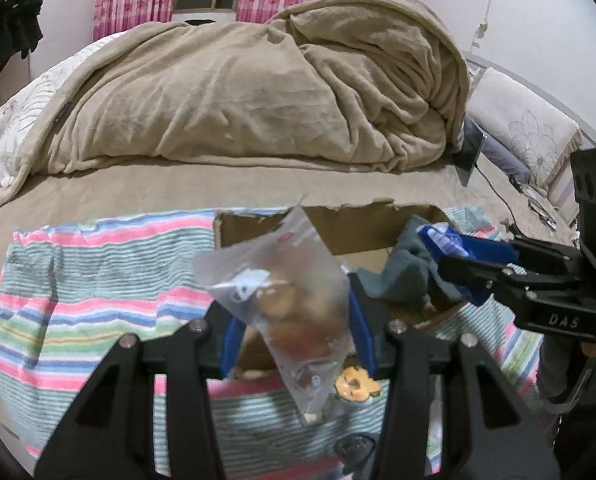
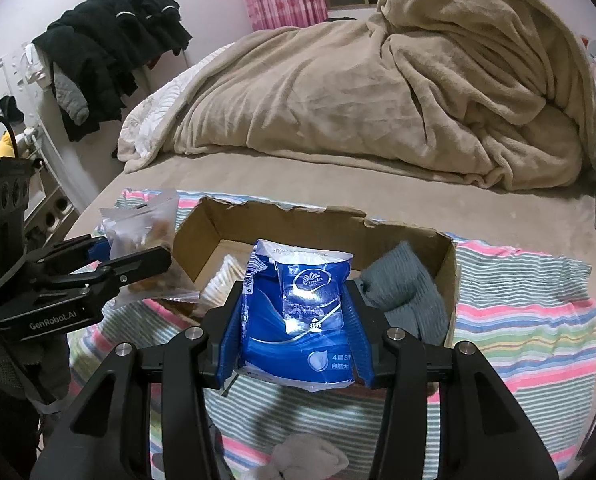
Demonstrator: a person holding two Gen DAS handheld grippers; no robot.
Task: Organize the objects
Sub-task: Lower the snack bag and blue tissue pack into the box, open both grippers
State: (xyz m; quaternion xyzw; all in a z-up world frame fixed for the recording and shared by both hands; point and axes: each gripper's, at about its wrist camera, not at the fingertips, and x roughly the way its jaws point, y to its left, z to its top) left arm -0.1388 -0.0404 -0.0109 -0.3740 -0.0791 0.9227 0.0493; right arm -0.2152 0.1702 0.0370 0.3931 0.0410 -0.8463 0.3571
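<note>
My left gripper (image 1: 295,330) is shut on a clear zip bag of snacks (image 1: 285,292) and holds it over the near edge of an open cardboard box (image 1: 265,230). It shows at the left in the right wrist view (image 2: 137,258). My right gripper (image 2: 293,320) is shut on a blue tissue pack (image 2: 298,312) and holds it above the box (image 2: 382,232). It shows at the right in the left wrist view (image 1: 458,260). A grey-blue cloth (image 2: 406,292) and a packet of cotton swabs (image 2: 221,280) lie inside the box.
The box stands on a striped towel (image 1: 77,280) on a bed. A heaped beige blanket (image 1: 257,92) lies behind it. A small orange toy (image 1: 356,386) and a white cloth (image 2: 310,458) lie on the towel near me. Dark clothes (image 2: 109,48) hang at the left.
</note>
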